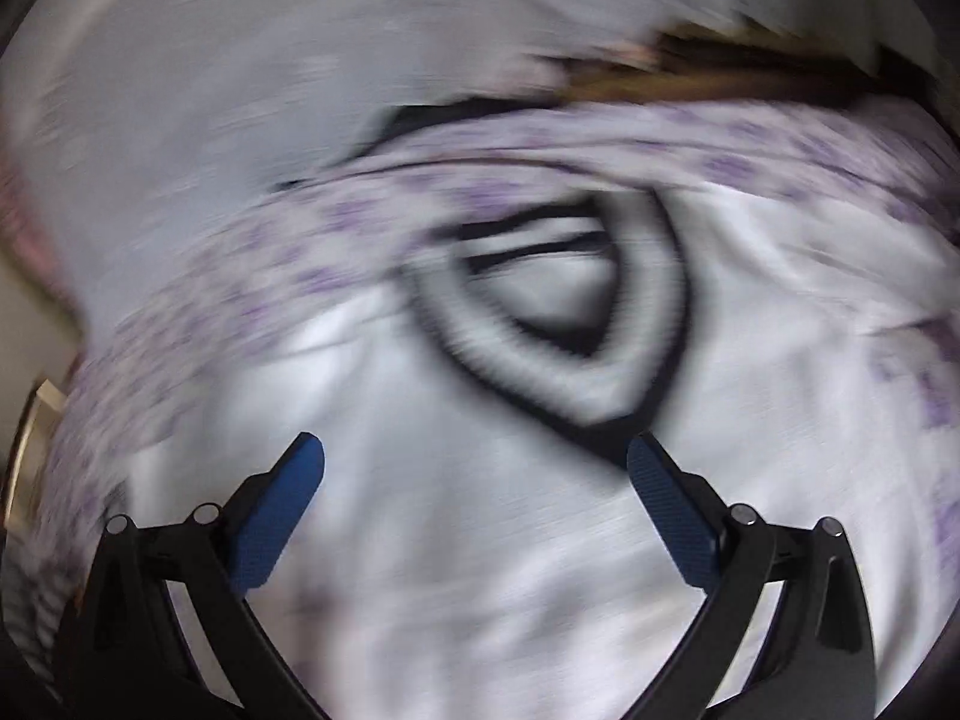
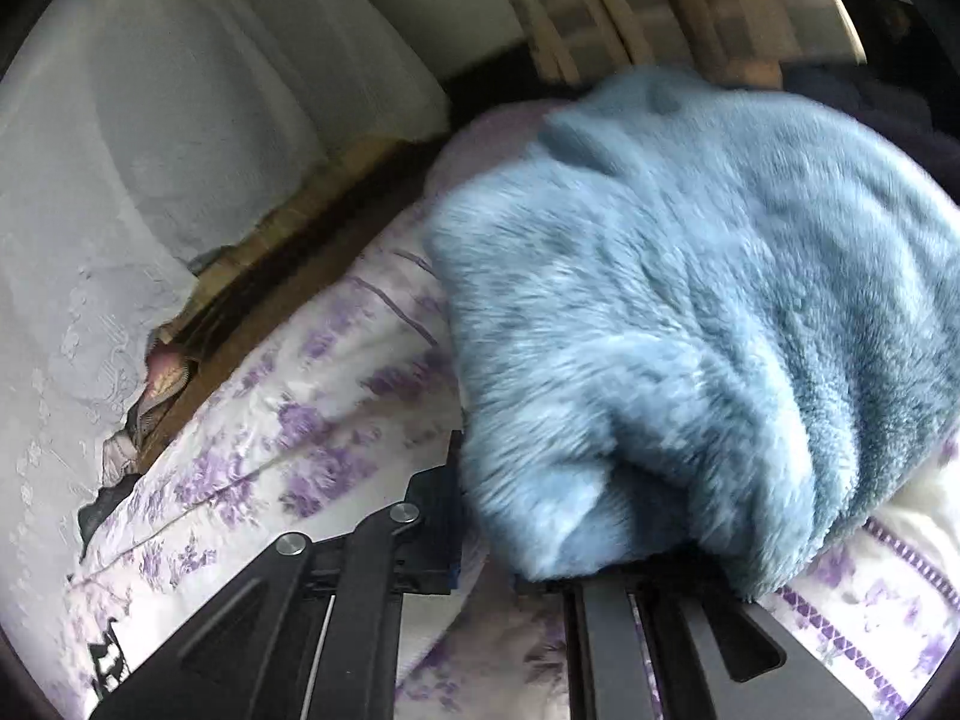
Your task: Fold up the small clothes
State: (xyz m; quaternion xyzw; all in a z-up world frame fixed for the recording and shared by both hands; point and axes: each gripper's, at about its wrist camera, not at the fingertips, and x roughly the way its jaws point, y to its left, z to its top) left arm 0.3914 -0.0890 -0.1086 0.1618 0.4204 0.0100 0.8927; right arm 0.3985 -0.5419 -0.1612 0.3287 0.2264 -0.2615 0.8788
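Currently right gripper point(image 2: 510, 546) clamped on blue fleece garment point(image 2: 690, 300), bunched over floral bedsheet point(image 2: 270, 420). Left gripper point(image 1: 474, 480) spread wide, empty, above white ribbed-collar garment point(image 1: 420, 540); view blurred.

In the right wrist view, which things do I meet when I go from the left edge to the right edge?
White cloth → brown wooden edge → purple-flowered sheet → blue fluffy garment, gripped by the right gripper.

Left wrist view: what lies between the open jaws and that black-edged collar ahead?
Only bare white cloth; the left gripper hangs empty just short of the collar. The picture is blurred.
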